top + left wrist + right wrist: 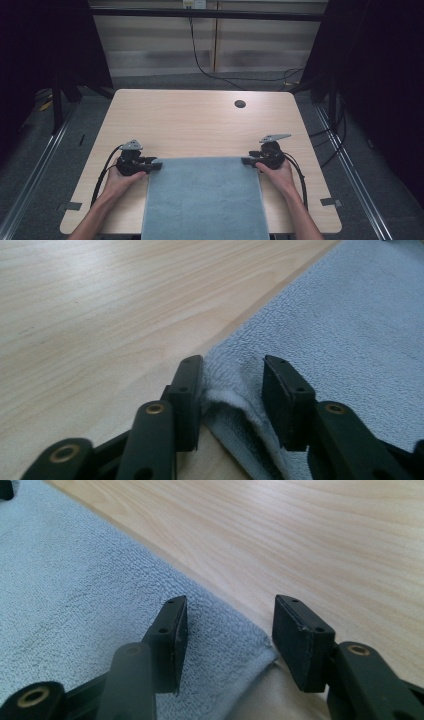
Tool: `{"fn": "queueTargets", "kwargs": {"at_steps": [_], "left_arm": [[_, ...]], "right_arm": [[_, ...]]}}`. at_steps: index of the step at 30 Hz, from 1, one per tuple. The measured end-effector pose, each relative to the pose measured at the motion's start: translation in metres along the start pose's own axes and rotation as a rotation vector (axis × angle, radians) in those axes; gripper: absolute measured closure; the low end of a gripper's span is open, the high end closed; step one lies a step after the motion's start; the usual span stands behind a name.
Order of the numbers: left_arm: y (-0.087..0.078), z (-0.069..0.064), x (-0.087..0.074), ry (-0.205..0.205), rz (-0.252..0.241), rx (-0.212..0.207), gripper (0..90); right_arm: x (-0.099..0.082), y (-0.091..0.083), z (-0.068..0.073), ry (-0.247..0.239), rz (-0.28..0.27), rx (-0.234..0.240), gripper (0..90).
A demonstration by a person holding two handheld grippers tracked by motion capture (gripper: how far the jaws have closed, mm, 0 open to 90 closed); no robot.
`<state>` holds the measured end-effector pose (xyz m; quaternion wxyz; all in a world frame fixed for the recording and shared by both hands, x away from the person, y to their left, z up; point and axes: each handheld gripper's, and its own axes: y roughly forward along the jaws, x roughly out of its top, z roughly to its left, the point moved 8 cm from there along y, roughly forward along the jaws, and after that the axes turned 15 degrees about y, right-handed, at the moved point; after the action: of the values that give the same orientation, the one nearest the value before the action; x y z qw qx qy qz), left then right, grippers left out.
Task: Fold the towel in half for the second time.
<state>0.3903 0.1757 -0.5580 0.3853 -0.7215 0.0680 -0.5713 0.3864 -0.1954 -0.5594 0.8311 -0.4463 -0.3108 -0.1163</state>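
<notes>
A grey-blue towel [205,195] lies flat on the wooden table [200,120], running off its near edge. My left gripper [157,165] rests at the towel's far left corner. In the left gripper view the towel [350,315] puckers up between the jaws of that gripper [232,362]; the corner's edge touches the left pad and a gap stays at the right pad. My right gripper [245,161] sits at the far right corner. Its jaws [231,602] stand apart over the towel [75,580] corner, neither pad pressing on it.
A round cable hole [240,104] sits near the table's far right. Bare wood [100,300] stretches beyond the towel to the far edge. Black cables [210,70] trail on the floor behind the table, and dark curtains stand at both sides.
</notes>
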Motion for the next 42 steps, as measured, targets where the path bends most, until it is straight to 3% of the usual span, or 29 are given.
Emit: {"fn": "queueTargets", "kwargs": {"at_steps": [4, 8, 13, 18, 24, 30, 33, 42], "left_arm": [[0.000, -0.002, -0.001, 0.004, 0.003, -0.012, 68.6], [0.001, -0.003, -0.001, 0.001, 0.001, -0.028, 77.7], [0.002, -0.002, 0.000, -0.021, -0.005, -0.025, 80.2], [-0.002, -0.001, 0.005, -0.022, -0.028, -0.004, 80.8], [-0.012, -0.001, 0.016, -0.025, -0.064, 0.034, 81.1], [-0.022, -0.002, 0.038, -0.023, -0.138, 0.048, 81.3], [-0.025, -0.001, 0.045, -0.007, -0.159, 0.078, 81.7], [-0.037, 0.009, 0.080, 0.005, -0.205, 0.093, 81.7]], "right_arm": [[-0.004, -0.002, 0.003, -0.016, 0.008, 0.002, 57.5], [-0.008, -0.004, 0.003, 0.002, 0.012, 0.023, 71.6], [-0.008, -0.004, 0.006, 0.000, 0.014, 0.027, 81.3], [-0.005, -0.007, 0.007, 0.013, -0.008, 0.040, 83.3], [0.007, -0.020, 0.016, 0.014, -0.082, 0.064, 84.4], [0.016, -0.032, 0.022, 0.002, -0.117, 0.064, 84.7], [0.024, -0.039, 0.024, 0.011, -0.140, 0.080, 84.6], [0.057, -0.066, 0.035, -0.007, -0.208, 0.097, 85.0]]}}
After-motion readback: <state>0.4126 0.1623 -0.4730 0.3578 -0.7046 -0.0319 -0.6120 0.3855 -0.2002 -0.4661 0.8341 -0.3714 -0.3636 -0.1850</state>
